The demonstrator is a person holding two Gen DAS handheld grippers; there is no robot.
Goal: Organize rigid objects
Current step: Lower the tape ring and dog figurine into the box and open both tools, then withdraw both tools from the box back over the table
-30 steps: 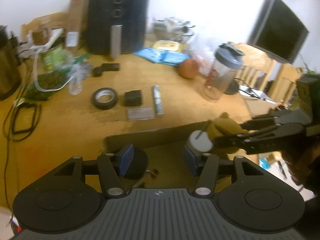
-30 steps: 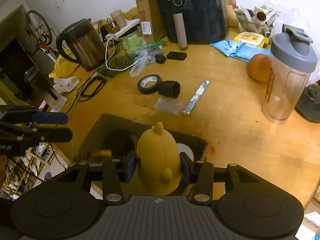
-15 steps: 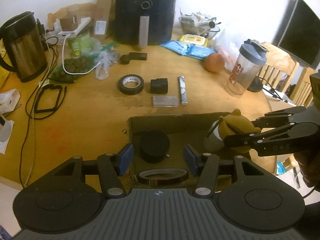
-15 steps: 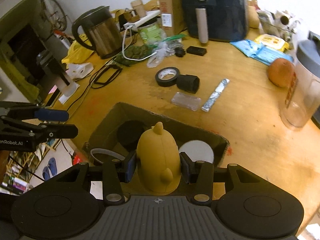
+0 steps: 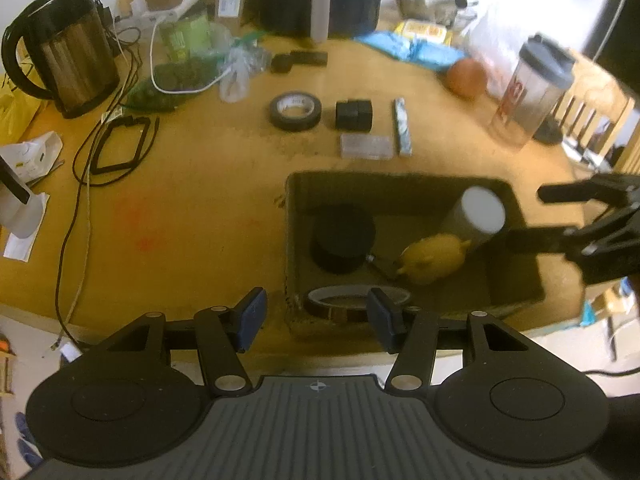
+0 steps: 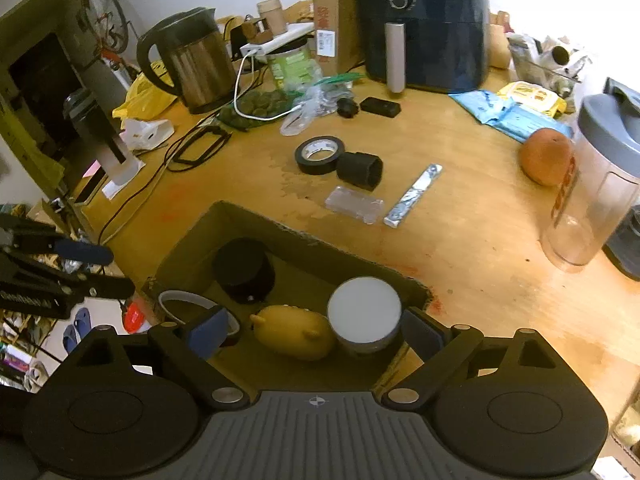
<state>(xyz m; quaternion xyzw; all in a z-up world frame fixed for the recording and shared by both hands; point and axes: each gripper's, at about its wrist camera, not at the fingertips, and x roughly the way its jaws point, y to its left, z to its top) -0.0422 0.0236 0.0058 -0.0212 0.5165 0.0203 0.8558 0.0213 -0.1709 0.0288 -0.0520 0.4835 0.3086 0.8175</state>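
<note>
Cardboard box (image 6: 248, 216) sits at the near edge of the wooden table (image 6: 480, 240), holding a yellow toy (image 6: 294, 336) on its side, a white-topped cylinder (image 6: 364, 312) just beside it, a black round container (image 6: 244, 270) and a ring of tape (image 6: 180, 300) against the near wall. The right gripper (image 6: 316, 338) hangs over the box with its jaws spread wide and nothing between them; the toy and cylinder lie below the gap. The left gripper (image 5: 316, 316) is likewise open and empty, above the box's near left corner. Out on the table beyond the box lie a black tape roll (image 6: 319, 155), a black block (image 6: 360, 170), a clear flat case (image 6: 354, 204) and a foil stick (image 6: 414, 194), possibly a wrapped bar. A kettle (image 6: 192, 60), an air fryer (image 6: 424, 20), an orange (image 6: 546, 156) and a shaker bottle (image 6: 596, 184) stand farther back.
</note>
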